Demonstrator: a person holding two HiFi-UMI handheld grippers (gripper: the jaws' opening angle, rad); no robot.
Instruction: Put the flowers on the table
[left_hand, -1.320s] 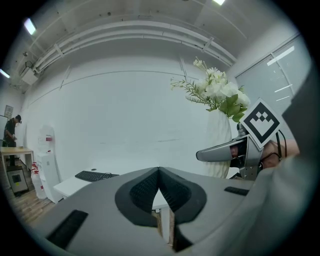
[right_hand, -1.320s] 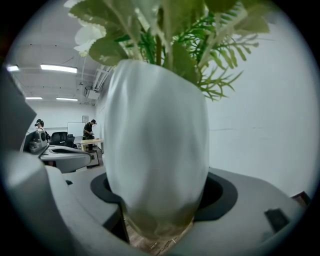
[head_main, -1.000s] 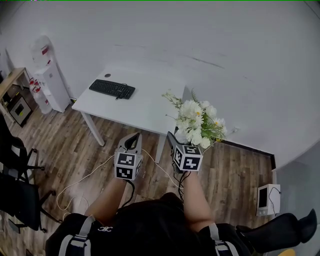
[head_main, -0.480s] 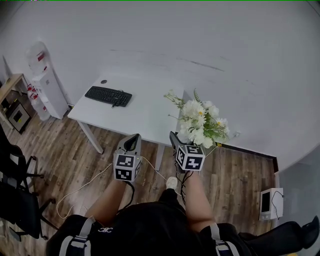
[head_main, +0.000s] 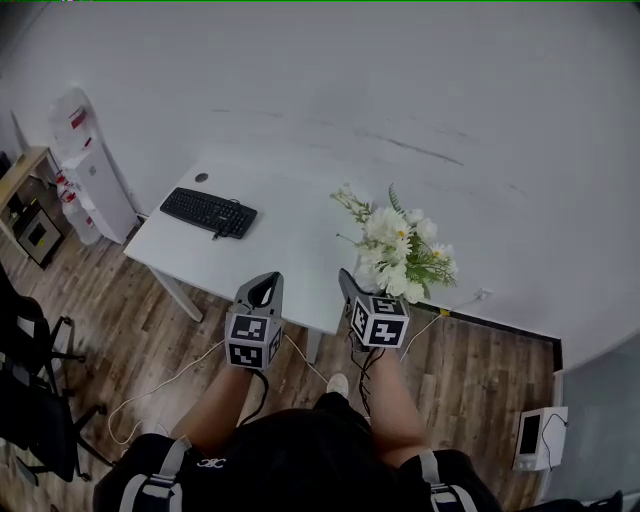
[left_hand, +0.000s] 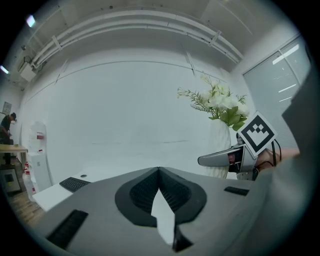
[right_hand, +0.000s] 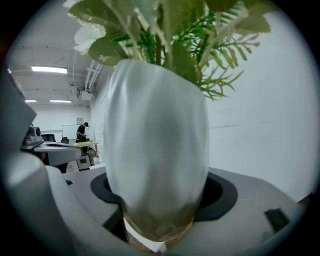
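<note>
Now mid-carry: my R gripper (head_main: 352, 290) clamps the vase (right_hand: 157, 150) of flowers (head_main: 400, 250), L gripper (head_main: 262, 290) closed, empty; next, set it upright on the table (head_main: 270, 230).

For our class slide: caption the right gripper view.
Right tool grips a white vase holding flowers and green leaves.

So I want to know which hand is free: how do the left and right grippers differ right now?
The left gripper has its fingers shut together with nothing between them; the right gripper has its fingers wide apart, clamped on the white vase of flowers. The left gripper carries nothing; the right gripper holds the vase upright. Both point toward the table, side by side.
</note>
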